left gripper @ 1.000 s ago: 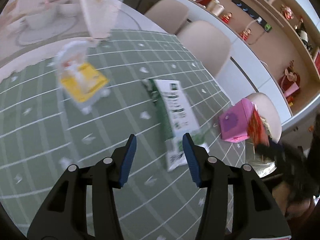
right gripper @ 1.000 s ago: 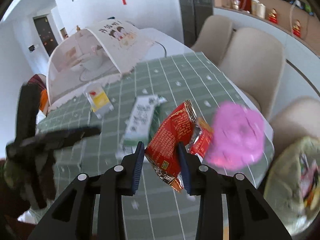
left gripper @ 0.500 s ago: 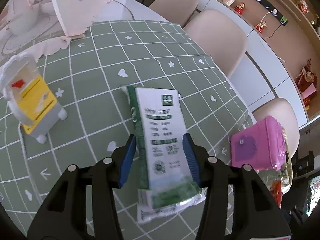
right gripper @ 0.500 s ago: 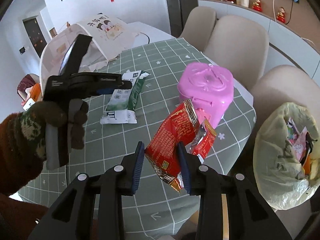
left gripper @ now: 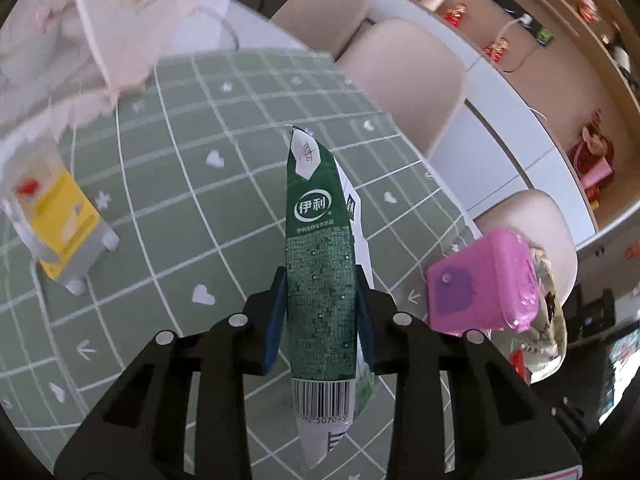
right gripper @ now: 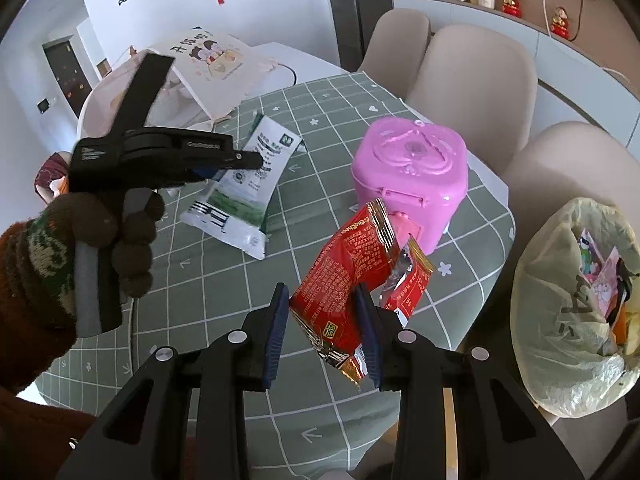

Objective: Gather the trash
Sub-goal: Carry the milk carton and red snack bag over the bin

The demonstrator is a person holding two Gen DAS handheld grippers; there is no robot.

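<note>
My left gripper (left gripper: 320,312) is shut on a green and white milk pouch (left gripper: 320,248) and holds it edge-up over the green checked tablecloth (left gripper: 168,208). The same pouch (right gripper: 248,188) shows in the right wrist view, tilted in the left gripper (right gripper: 224,164) just above the cloth. My right gripper (right gripper: 322,332) is shut on a red snack wrapper (right gripper: 348,280), held above the table's front right part. A pale trash bag (right gripper: 572,312) with several wrappers inside hangs open beyond the table's right edge.
A pink heart-shaped box (right gripper: 412,172) stands near the table's right edge, also in the left wrist view (left gripper: 480,280). A yellow and white pack (left gripper: 56,216) lies at the left. A white food cover (right gripper: 208,72) stands at the back. Beige chairs (right gripper: 472,72) ring the far side.
My left gripper has closed on the milk pouch and raised it onto its edge off the cloth. My right gripper still holds the red wrapper and has hardly moved.
</note>
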